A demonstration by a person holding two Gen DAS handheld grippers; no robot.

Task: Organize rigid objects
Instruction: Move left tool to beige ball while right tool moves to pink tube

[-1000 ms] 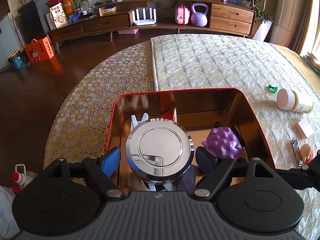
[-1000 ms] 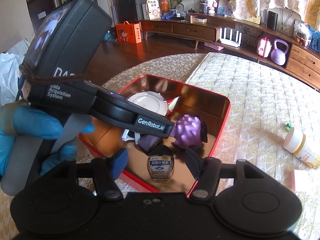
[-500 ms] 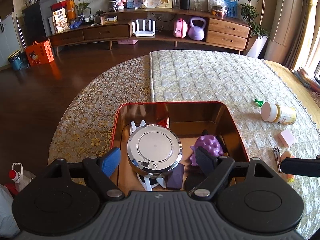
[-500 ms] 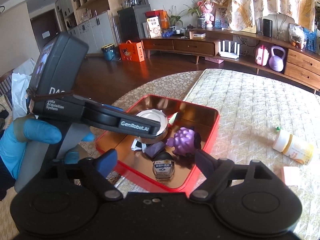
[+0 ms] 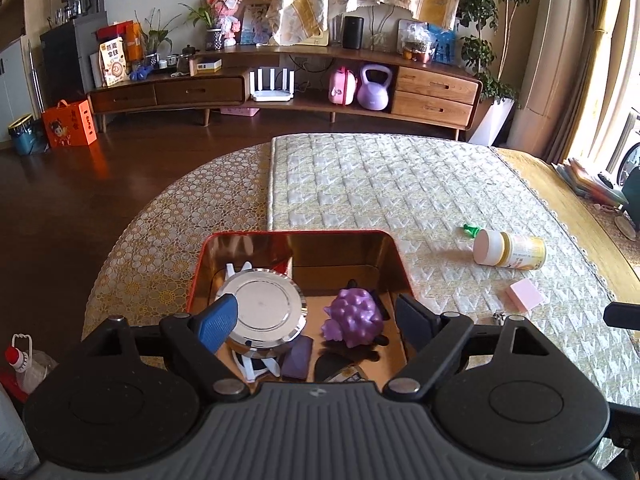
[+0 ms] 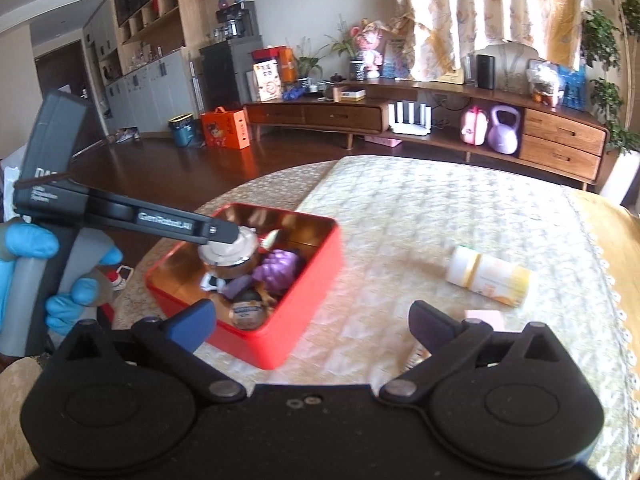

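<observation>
A red tin box (image 5: 304,235) (image 6: 320,264) with a shiny gold inside sits on the table. It holds a round chrome lid (image 5: 262,306) (image 6: 230,246), a purple knobbly toy (image 5: 354,316) (image 6: 278,270), a small dark purple block (image 5: 297,358) and a small jar (image 6: 247,314). My left gripper (image 5: 316,322) is open and empty above the box's near side. My right gripper (image 6: 312,322) is open and empty, above the box's right wall. A white and yellow bottle (image 5: 508,248) (image 6: 490,274) lies on its side on the cloth.
A pink block (image 5: 524,295) (image 6: 482,316) and a small green piece (image 5: 469,230) lie near the bottle. A small metal item (image 5: 498,315) lies by the pink block. The table's left edge drops to a dark wood floor. A long sideboard stands at the back.
Both grippers have pulled back and up from the box, so it looks smaller. The right gripper has swung to the right, toward the bottle and pink block.
</observation>
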